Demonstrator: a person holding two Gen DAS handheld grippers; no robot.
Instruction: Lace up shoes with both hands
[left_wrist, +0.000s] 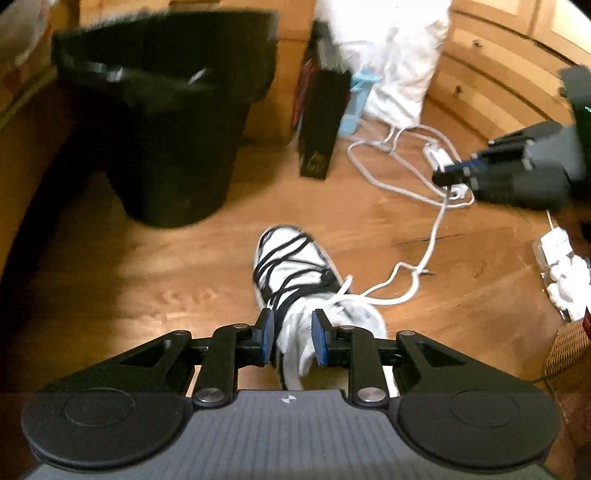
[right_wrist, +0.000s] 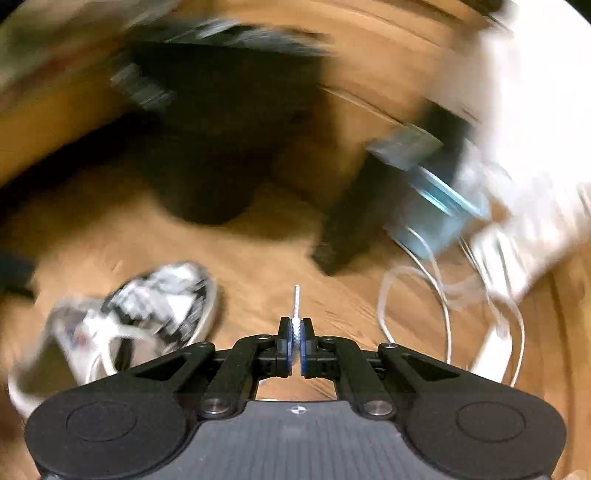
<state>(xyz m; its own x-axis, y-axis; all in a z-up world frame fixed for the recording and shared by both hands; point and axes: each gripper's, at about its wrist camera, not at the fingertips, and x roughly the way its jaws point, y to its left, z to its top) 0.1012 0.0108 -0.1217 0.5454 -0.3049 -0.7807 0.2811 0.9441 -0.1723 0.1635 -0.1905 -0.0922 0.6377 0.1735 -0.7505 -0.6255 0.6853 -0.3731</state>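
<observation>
Both wrist views downward, sharing shoe (left_wrist: 291, 269), floor (left_wrist: 166, 280)

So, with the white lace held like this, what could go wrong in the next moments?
1. The right gripper pinches the white lace close to its tip, so a tug could pull the lace out.
2. Charger cables lie loose on the floor beside the lace; the two might tangle.
3. The left gripper is open around the shoe collar and holds nothing, so the shoe may slide when the lace is pulled.

Warm-lit wooden floor (left_wrist: 147, 288), black bin (left_wrist: 166, 122), wooden drawers (left_wrist: 480, 74) behind.
</observation>
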